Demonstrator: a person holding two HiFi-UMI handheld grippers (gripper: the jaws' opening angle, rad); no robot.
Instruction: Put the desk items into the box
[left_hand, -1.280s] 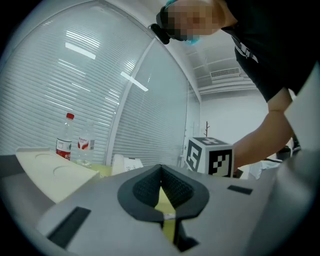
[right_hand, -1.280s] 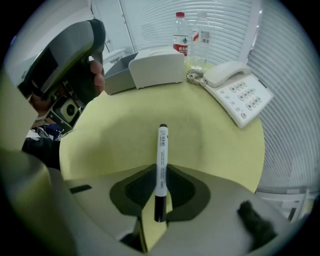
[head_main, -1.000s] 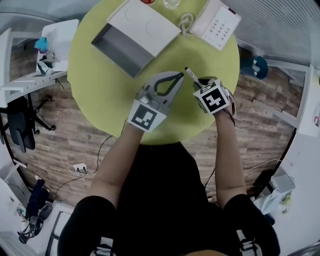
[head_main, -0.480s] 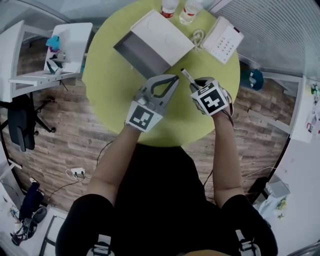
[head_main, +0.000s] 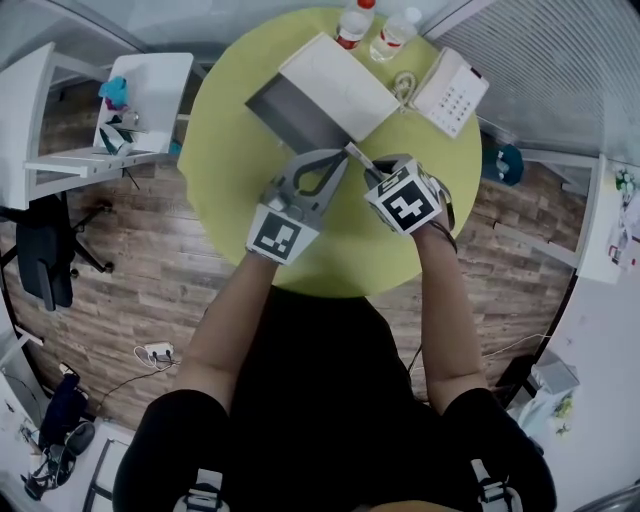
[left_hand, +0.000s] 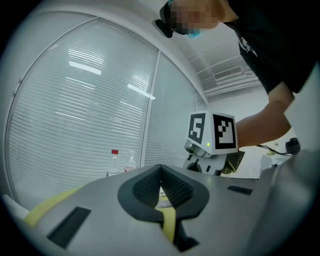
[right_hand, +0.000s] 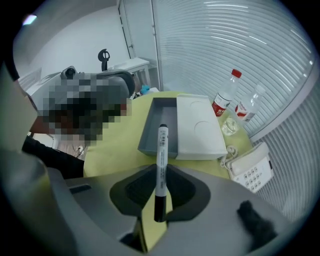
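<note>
Two bottles (head_main: 353, 24), one box (head_main: 335, 82), one phone (head_main: 452, 92), one marker (right_hand: 161, 155).

Lime table (head_main: 232, 200), grey-white box (head_main: 340, 85) — white, black-capped marker (right_hand: 161, 167).

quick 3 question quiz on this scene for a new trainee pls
1. True or false: the right hand-held gripper is shut on a marker.
2. Pick one. What is between the jaws of the left hand-held gripper?
A. nothing, the jaws are together
B. a stapler
C. a roll of tape
3. Short answer: how many bottles stand on the table beyond the box?

Key: 1 true; 2 A; 3 two.
</note>
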